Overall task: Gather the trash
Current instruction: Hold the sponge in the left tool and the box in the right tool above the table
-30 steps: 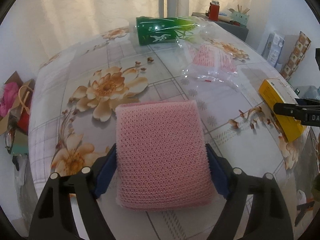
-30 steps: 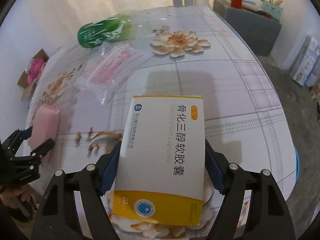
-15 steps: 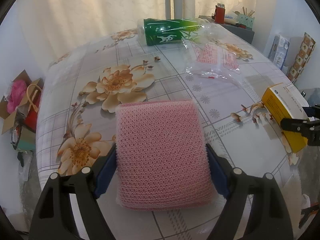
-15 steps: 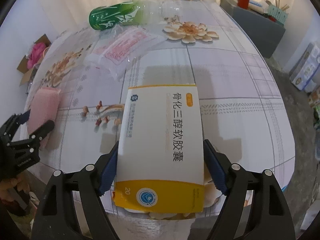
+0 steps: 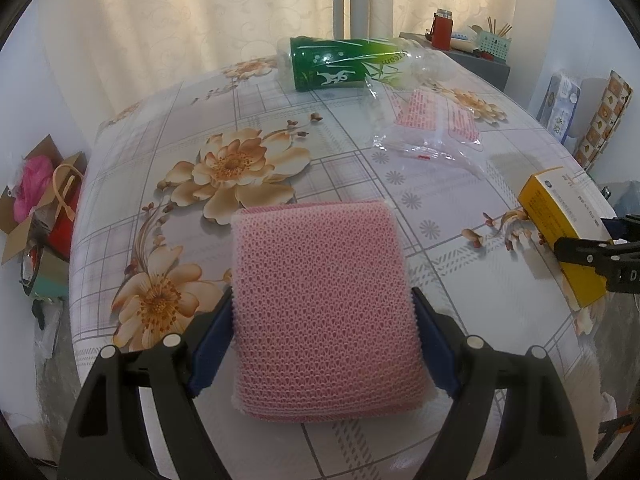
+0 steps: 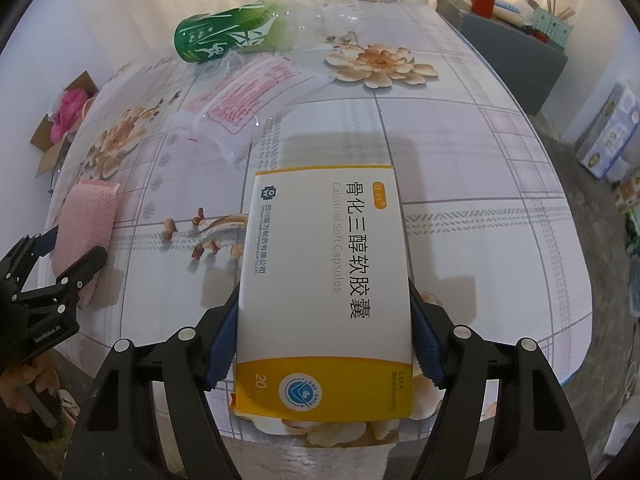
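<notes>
- Floral-print tablecloth (image 5: 360,184) covers a table in front of cream curtains; clutter on the floor to the left, boxes to the right.
- Left gripper (image 5: 322,328): blue pads pressed on both side edges of the pink mesh sponge (image 5: 324,312). Clamped. Sponge sits near the table's front edge, apparently raised off the cloth, though contact underneath is hard to read.
- Right gripper (image 6: 324,320): pads on the long sides of the white-and-yellow medicine box (image 6: 326,280), jaws have just been closing a little onto it. Box is at the front right edge of the table, its yellow end past the edge.
- Handling, sponge: light, soft, compressible. Mesh gives friction, so slip looks unlikely; a side grip low on the body is fine, and too much squeeze just deforms it.
- Handling, box: light thin card, probably near empty. Smooth faces, walls can buckle. Better to grip across the narrow width near mid-length, with moderate force.
- Still on the table, well apart from both grippers: green-label plastic bottle (image 5: 344,64) lying on its side at the far edge, and a clear plastic wrapper with pink print (image 5: 432,128) just in front of it. Bottle will roll; wrapper is flimsy and slippery, so pinch a raised fold.
- Not visible: any trash bin or bag. Bottle cap end is lost in glare. The undersides of both held items are hidden.
</notes>
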The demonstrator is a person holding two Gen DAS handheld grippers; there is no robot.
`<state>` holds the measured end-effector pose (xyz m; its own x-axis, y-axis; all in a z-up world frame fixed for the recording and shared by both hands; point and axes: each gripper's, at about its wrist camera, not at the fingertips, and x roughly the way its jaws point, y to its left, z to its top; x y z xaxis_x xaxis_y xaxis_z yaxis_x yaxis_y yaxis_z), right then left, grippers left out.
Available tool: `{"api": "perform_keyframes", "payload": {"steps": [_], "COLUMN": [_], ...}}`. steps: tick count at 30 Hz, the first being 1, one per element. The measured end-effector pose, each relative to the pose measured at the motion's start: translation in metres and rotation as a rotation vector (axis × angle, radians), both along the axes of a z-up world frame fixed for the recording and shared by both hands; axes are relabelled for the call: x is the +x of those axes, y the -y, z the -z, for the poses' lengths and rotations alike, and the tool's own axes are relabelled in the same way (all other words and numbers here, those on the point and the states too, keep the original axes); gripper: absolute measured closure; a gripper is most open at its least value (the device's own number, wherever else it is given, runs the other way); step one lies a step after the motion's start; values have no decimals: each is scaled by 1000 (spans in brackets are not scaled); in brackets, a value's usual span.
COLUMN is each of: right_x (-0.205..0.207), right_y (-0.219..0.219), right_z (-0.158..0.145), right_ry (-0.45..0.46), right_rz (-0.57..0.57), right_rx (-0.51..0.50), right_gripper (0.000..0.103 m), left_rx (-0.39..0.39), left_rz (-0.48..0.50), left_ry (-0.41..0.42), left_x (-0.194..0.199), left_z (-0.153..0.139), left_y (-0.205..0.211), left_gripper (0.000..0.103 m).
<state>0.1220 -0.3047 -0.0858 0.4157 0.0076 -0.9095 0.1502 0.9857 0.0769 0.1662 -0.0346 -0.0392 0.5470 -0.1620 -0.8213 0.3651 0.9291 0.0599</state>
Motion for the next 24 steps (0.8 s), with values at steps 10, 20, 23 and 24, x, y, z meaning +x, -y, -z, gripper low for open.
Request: {"api": "perform_keyframes", "payload": {"steps": [10,20,23,24], "right_x": [1,-1,-3,-4], "right_y": [0,6,8,8], "right_z": [0,-7,-10,-12], "right_ry": [8,25,39,45], "right_rz": [4,23,27,28], "right_rx": [9,26,35,40], "right_gripper": [34,35,35,35], "left_rx": [5,0,-3,-5], "left_rz": [-2,3,3,3], "left_ry": [5,23,31,35], "left_x": [1,-1,-3,-4], "left_z": [0,-6,-10,-12], "left_y": [0,5,7,7], "left_gripper": [22,23,23,23]}}
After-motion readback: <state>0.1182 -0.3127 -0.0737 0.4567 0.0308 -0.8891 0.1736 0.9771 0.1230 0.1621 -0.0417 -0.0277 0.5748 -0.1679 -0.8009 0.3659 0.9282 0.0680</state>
